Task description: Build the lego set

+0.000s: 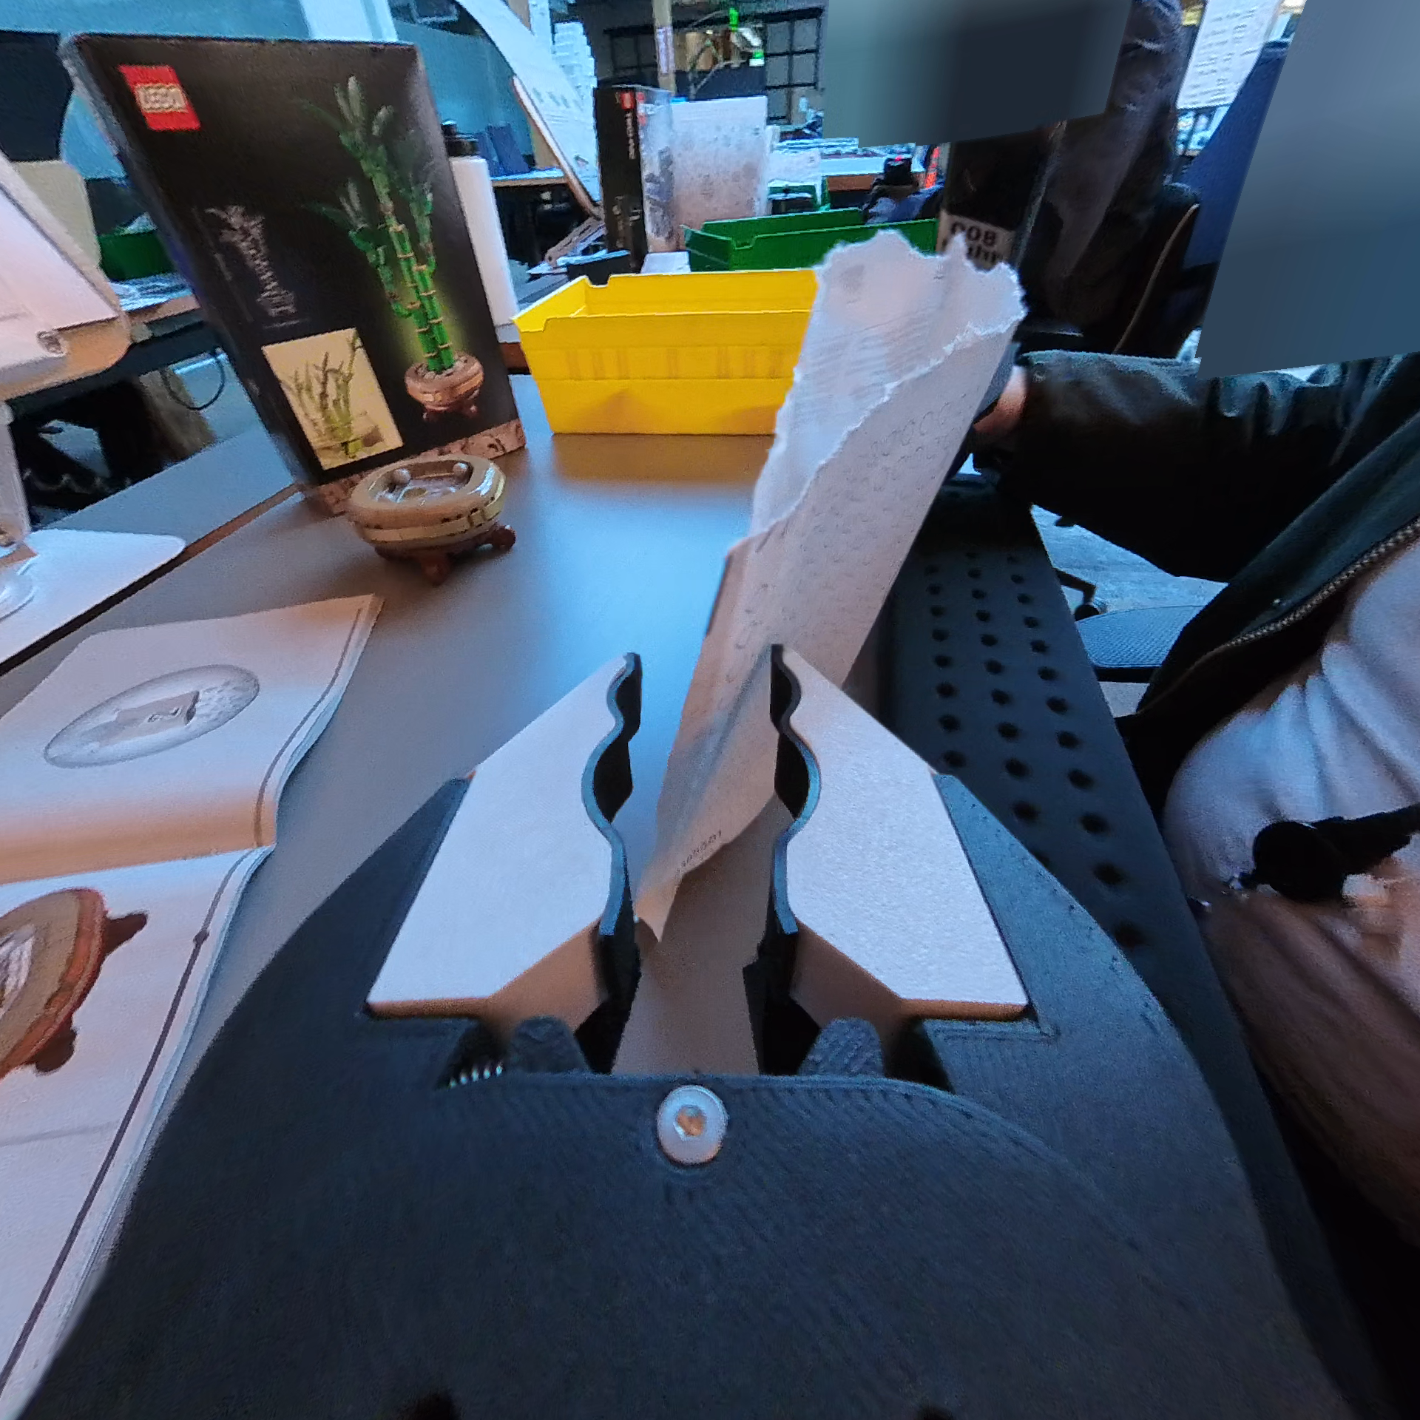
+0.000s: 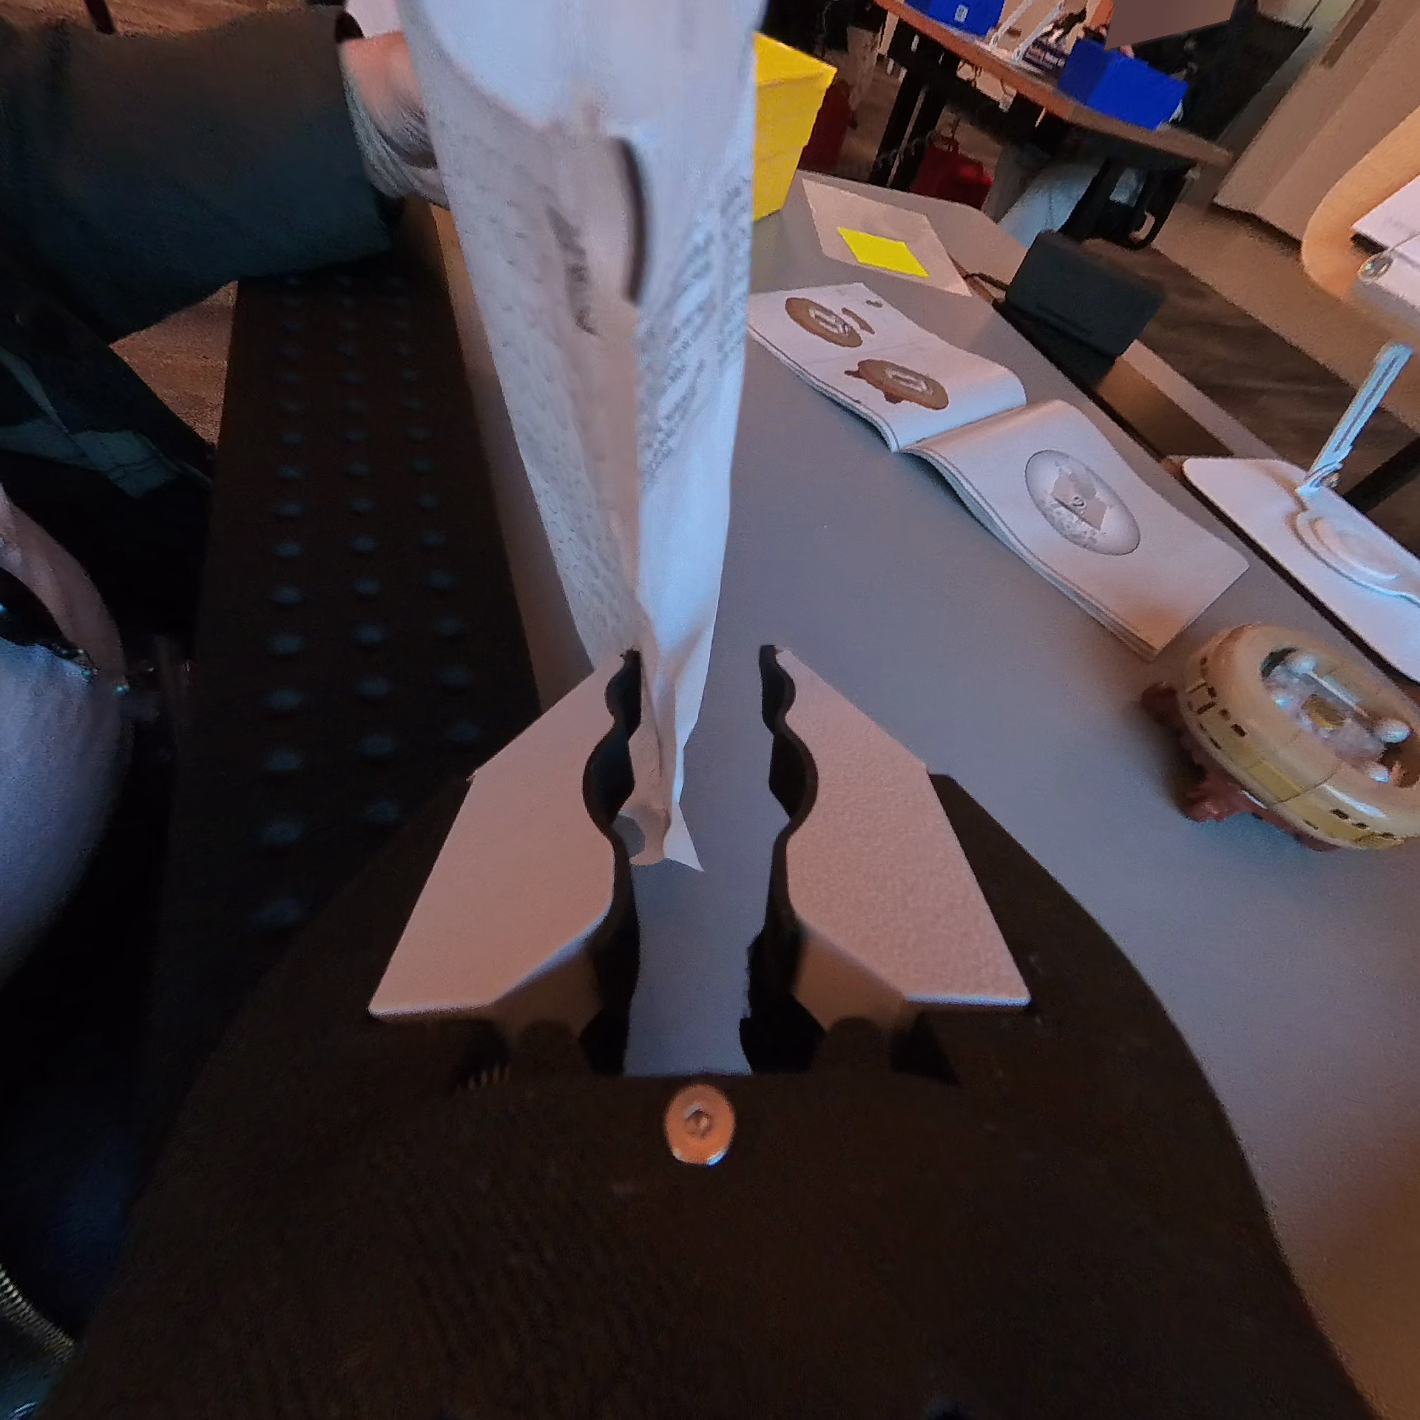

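A torn white paper parts bag (image 1: 860, 461) stands up between the fingers of my left gripper (image 1: 705, 661). Its lower corner leans on the right finger, and a gap shows beside the left finger. In the right wrist view a paper bag (image 2: 584, 307) hangs between the fingers of my right gripper (image 2: 699, 653) and touches only the left finger. Both jaws stand apart. I cannot tell what holds the paper up. A built tan pot base on brown feet (image 1: 430, 499) sits on the grey table (image 1: 599, 553); it also shows in the right wrist view (image 2: 1291, 738).
The open instruction booklet (image 1: 154, 730) (image 2: 999, 461) lies on the table. The set's box (image 1: 292, 253) stands at the back beside a yellow bin (image 1: 661, 361) (image 2: 784, 115). A black perforated surface (image 1: 999, 691) (image 2: 346, 538) and a person's dark sleeve (image 1: 1191, 461) border the table. The left gripper's tips are roughly 20 cm from the right gripper's.
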`<state>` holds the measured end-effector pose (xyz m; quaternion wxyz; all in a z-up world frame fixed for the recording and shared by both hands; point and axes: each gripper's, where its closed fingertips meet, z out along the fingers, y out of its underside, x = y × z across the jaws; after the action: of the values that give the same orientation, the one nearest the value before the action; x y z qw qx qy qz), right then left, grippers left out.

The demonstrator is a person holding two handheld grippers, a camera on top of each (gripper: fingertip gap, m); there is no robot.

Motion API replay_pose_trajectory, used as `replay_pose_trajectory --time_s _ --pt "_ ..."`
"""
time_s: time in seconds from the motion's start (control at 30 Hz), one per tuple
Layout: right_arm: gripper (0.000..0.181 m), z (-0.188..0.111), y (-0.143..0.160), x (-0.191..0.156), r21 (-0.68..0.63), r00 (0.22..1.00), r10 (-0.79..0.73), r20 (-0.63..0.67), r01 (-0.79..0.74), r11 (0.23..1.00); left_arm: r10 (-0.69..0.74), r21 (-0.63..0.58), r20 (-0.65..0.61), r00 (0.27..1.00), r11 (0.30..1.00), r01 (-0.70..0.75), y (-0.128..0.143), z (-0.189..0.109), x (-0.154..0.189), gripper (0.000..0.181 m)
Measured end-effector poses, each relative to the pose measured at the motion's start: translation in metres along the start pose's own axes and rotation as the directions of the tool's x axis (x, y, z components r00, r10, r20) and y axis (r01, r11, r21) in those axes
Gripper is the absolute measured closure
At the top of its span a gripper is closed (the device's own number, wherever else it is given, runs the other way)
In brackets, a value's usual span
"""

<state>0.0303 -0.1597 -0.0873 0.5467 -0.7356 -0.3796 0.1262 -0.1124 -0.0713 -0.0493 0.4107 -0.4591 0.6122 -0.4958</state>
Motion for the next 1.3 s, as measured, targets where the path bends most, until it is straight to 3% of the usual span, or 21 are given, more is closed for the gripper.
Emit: replay_pose_trajectory --time_s 0.17,0.3,0.47,0.67,0.9,1.0,1.13,1.23,1.3 --pt "0.15 0.003 0.002 0.001 -0.005 0.998 0.059 0.024 -0.059 0.998 -0.027 0.042 0.033 0.999 0.999 0.025 -0.004 -0.016 0.0 0.167" --pt "0.166 0.002 -0.005 0.0 0.029 0.996 0.078 0.044 -0.08 0.996 -0.032 0.043 0.02 0.999 0.999 0.031 -0.007 -0.024 0.005 0.181" --pt "0.18 0.011 -0.018 -0.004 0.054 0.993 0.08 0.087 -0.085 0.995 -0.054 0.06 0.024 0.998 0.997 0.052 -0.014 -0.037 0.01 0.181" --pt "0.181 0.053 -0.045 -0.022 0.04 0.974 -0.015 0.228 0.006 0.999 -0.025 0.038 0.136 0.99 0.999 0.02 -0.011 -0.072 0.015 0.181" --pt "0.181 0.106 -0.067 -0.048 0.089 0.924 -0.234 0.301 0.217 0.972 0.107 0.089 0.327 0.939 0.986 -0.143 -0.006 -0.139 0.032 0.181" --pt "0.18 0.125 -0.068 -0.058 0.076 0.92 -0.194 0.34 0.179 0.981 -0.007 0.115 0.348 0.938 0.993 -0.035 0.005 -0.157 0.03 0.181" --pt "0.157 0.143 -0.073 -0.063 0.031 0.912 -0.029 0.408 0.018 0.999 -0.127 0.153 0.337 0.933 0.985 0.078 0.014 -0.164 0.023 0.181" --pt "0.173 0.15 -0.08 -0.058 0.029 0.911 -0.011 0.411 -0.002 1.0 -0.188 0.167 0.319 0.929 0.976 0.141 0.016 -0.166 0.019 0.18" --pt "0.177 0.152 -0.083 -0.052 0.05 0.92 -0.056 0.388 0.039 0.998 -0.234 0.165 0.338 0.912 0.968 0.188 0.018 -0.172 0.013 0.167"
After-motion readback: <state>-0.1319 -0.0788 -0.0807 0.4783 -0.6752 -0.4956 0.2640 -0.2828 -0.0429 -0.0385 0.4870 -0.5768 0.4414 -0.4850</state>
